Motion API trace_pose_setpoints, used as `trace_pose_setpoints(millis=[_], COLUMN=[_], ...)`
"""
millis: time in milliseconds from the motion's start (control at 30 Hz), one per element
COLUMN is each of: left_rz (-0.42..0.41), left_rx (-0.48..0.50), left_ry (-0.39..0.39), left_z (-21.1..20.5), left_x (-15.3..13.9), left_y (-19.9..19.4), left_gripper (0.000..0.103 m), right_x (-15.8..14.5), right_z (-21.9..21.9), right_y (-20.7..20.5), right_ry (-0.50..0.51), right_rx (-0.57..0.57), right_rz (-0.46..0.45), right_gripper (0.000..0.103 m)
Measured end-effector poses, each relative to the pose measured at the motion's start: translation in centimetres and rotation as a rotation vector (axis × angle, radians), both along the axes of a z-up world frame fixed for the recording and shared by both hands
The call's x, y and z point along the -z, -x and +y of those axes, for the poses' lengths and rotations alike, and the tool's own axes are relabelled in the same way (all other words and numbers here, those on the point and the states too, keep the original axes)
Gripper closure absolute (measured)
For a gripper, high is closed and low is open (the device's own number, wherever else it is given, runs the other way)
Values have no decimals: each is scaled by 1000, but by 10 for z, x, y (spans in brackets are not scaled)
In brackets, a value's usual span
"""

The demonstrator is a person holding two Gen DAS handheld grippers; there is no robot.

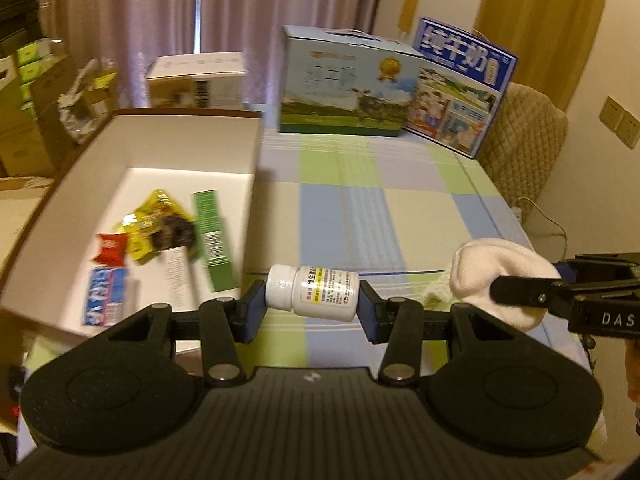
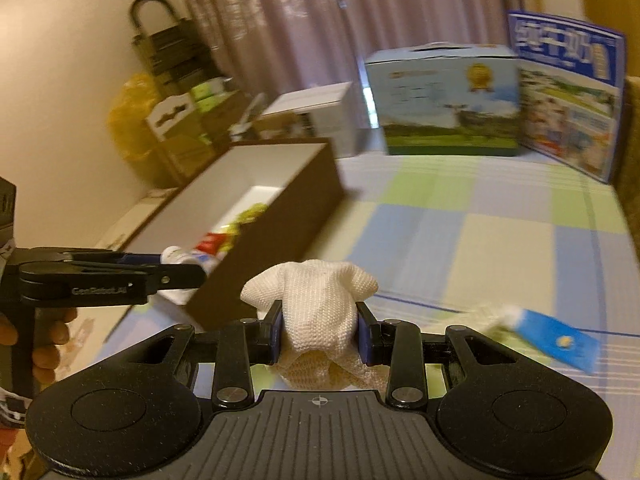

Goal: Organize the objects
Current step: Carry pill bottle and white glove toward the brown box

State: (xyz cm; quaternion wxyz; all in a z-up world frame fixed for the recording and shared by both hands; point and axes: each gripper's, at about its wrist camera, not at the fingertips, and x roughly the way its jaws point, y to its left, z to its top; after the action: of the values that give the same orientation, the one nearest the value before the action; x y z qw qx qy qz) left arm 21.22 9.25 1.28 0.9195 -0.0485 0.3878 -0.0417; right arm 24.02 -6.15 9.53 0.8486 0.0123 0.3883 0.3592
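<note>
My left gripper (image 1: 313, 307) is shut on a white pill bottle (image 1: 314, 291), held sideways above the checked cloth just right of the open brown box (image 1: 52, 200). In the box lie a green carton (image 1: 211, 236), a yellow packet (image 1: 160, 224), a red sachet (image 1: 110, 249) and a blue-and-white pack (image 1: 107, 296). My right gripper (image 2: 319, 330) is shut on a white knitted cloth (image 2: 316, 300); the same cloth (image 1: 496, 276) shows at the right of the left wrist view. In the right wrist view the left gripper (image 2: 172, 268) sits left of the box (image 2: 276, 236).
Two milk cartons (image 1: 348, 88) (image 1: 460, 92) and a white box (image 1: 196, 80) stand at the back of the checked bedsheet (image 1: 380, 200). A blue packet (image 2: 556, 338) lies on the sheet at right. Stacked cartons (image 1: 24, 92) fill the left; a padded chair (image 1: 524, 136) is at right.
</note>
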Motion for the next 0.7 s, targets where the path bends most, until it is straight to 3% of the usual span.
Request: trace_pose_setpoints(millis=[367,700], left_rz=[-28,-37], left_rx=[-81,-86], left_ry=[-35,-72], left_z=[81,144], left_x=[-20,-23], left_y=[19,-10], left_gripper=[60,60], right_x=[-3,4], right_z=[106,179], right_y=[9,-13], right_ry=[-45,-13], right_rx=[-104,-92], right_rz=[-5,-26], right_gripper=[71,71])
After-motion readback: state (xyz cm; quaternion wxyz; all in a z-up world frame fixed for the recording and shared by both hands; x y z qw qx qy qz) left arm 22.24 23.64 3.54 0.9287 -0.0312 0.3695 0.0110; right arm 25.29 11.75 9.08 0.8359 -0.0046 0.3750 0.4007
